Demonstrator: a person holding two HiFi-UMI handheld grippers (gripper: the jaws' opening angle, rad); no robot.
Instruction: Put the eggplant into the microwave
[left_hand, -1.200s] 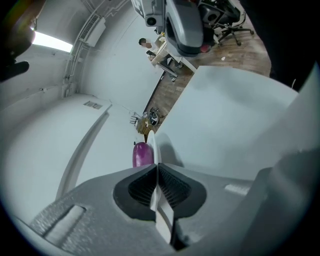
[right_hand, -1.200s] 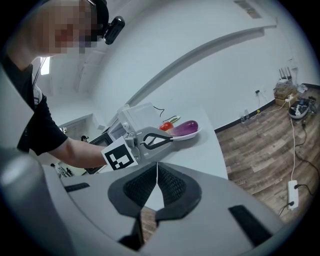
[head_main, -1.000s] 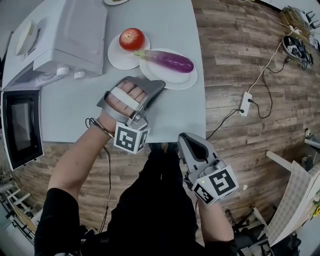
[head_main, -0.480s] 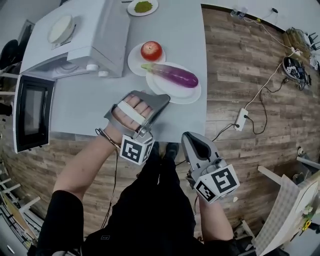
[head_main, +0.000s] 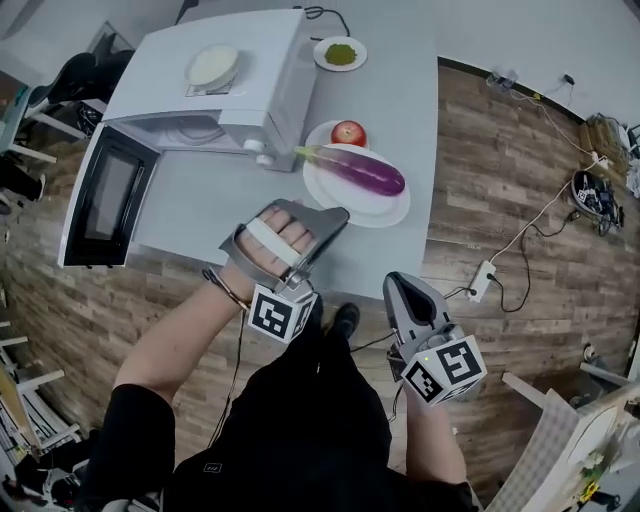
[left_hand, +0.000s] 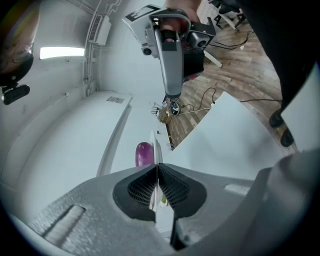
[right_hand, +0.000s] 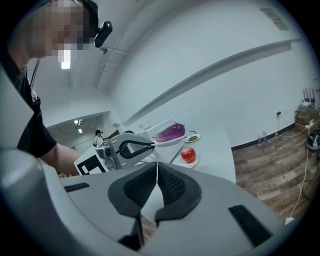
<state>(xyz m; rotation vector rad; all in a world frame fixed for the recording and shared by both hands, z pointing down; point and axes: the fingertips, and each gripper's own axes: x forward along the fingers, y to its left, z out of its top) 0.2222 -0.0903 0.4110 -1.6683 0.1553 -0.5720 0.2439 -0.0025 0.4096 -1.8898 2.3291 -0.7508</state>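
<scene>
A purple eggplant lies on a white plate near the table's front right corner. The white microwave stands at the back left with its door swung open toward me. My left gripper hovers just in front of the plate, shut and empty, its tips pointing at the eggplant. My right gripper is off the table's front edge over the floor, also shut with nothing in it. From the right gripper view the eggplant shows beyond the left gripper.
A red tomato sits on a small plate just behind the eggplant. Farther back is a small dish of green stuff. A white bowl rests on the microwave. A power strip and cables lie on the wooden floor to the right.
Both grippers have risen, and the table now looks smaller and farther below. The left one stays in front of the eggplant's plate. Both stay shut.
</scene>
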